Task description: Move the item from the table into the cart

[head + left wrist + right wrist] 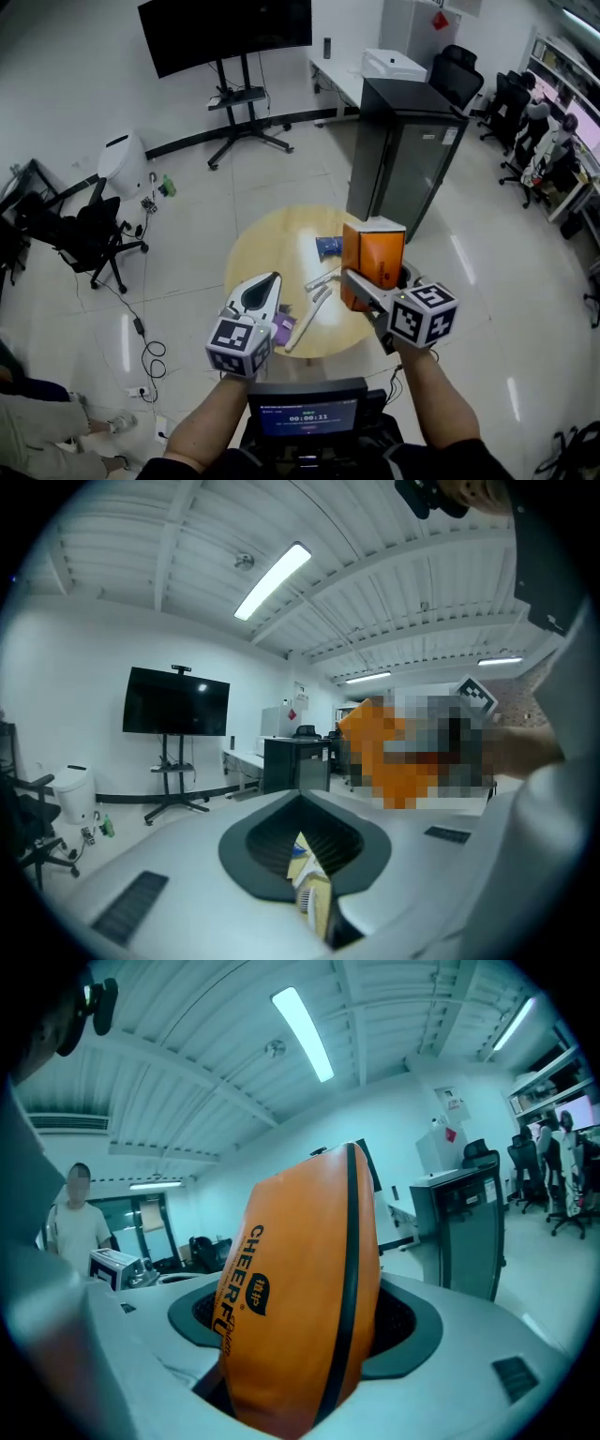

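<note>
Orange box [373, 253]: pinched at its lower part by the right gripper [356, 281], standing upright above the jaws and, as I read it, lifted clear of the bench [272, 244].

Left gripper [267, 286]: jaws pressed together. A pale sliver shows in the slit and I cannot tell whether it is held.

Risks:
- The box is tall and gripped low, so a quick swing could tip it in the jaws or let it slide out.
- The left gripper hangs low over the near edge, just beside a purple packet [281, 328] and white sticks [319, 286]. A careless sweep could knock them to the floor.
- No view shows the cart plainly, so I cannot judge the route to it.
- Cables [145, 347] trail across the floor at the left.

Surface: round, pale wood. A blue packet [328, 246] lies near the middle.

Room: an office with a glossy tiled floor. A black cabinet [403, 155] stands just beyond the bench and a screen on a stand [225, 33] stands against the far wall. There are office chairs at both sides, and people sit at desks at the far right.
</note>
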Tool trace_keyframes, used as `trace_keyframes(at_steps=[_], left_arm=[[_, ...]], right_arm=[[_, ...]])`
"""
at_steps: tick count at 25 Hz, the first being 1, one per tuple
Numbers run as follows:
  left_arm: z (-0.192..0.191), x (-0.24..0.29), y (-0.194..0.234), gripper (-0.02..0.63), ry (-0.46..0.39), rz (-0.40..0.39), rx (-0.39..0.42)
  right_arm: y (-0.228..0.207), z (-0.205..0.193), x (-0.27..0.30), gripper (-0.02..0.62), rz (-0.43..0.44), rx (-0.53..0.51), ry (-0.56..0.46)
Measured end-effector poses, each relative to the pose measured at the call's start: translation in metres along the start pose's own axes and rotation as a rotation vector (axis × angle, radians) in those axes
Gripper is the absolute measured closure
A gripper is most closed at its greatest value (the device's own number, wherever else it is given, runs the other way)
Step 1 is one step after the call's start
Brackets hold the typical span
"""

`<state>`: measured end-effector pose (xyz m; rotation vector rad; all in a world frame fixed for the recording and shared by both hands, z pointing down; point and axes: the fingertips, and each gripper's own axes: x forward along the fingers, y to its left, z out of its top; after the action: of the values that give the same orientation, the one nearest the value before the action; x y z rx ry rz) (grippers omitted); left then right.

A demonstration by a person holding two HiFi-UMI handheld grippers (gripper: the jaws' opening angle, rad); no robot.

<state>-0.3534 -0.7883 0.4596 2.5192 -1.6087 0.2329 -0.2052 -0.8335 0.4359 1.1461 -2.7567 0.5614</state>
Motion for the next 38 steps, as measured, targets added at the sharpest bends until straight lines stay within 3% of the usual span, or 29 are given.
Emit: trace_keyframes(at_steps=[9,12,16,18,21,25,28,31,35,38], left_arm=[[0.011,0.053,-0.072,0.601,-0.019,-0.334,0.065],[-0.002,0.065,-0.130,0.601,0.009,-0.483,0.077],[-0.012,0.067,-0.244,0.601,0.022,-0.695,0.100],[-0.017,0.059,-0.318,0.601,0.020,-0.793,0.124],[-0.021,0.027,-0.461,0.601,-0.001,-0.927,0.170],[-0.033,-0.058,-0.672,0.601,-0.008,-1.148,0.213],[-0.052,-0.118,-0.800,0.601,-0.015,-1.292,0.237],[-0.075,-0.210,-0.933,0.601,-0.011,-1.422,0.266],[-0.092,-0.368,-1.123,0.601,-0.013,-1.642,0.323],[-0.106,-0.459,-1.216,0.601,-0.021,-1.812,0.363]], right_arm=[[-0.048,-0.001,-0.118,0.250,-0.366,0.049,-0.142],[-0.058,-0.023,-0.188,0.250,-0.517,0.088,-0.191],[-0.068,-0.063,-0.303,0.250,-0.710,0.129,-0.251],[-0.070,-0.084,-0.379,0.250,-0.805,0.150,-0.295],[-0.059,-0.116,-0.531,0.250,-0.949,0.161,-0.351],[-0.006,-0.175,-0.746,0.250,-1.169,0.181,-0.415],[0.030,-0.218,-0.870,0.250,-1.308,0.190,-0.458],[0.084,-0.267,-1.007,0.250,-1.422,0.206,-0.497],[0.187,-0.331,-1.202,0.250,-1.620,0.249,-0.574],[0.252,-0.373,-1.293,0.250,-1.775,0.296,-0.635]])
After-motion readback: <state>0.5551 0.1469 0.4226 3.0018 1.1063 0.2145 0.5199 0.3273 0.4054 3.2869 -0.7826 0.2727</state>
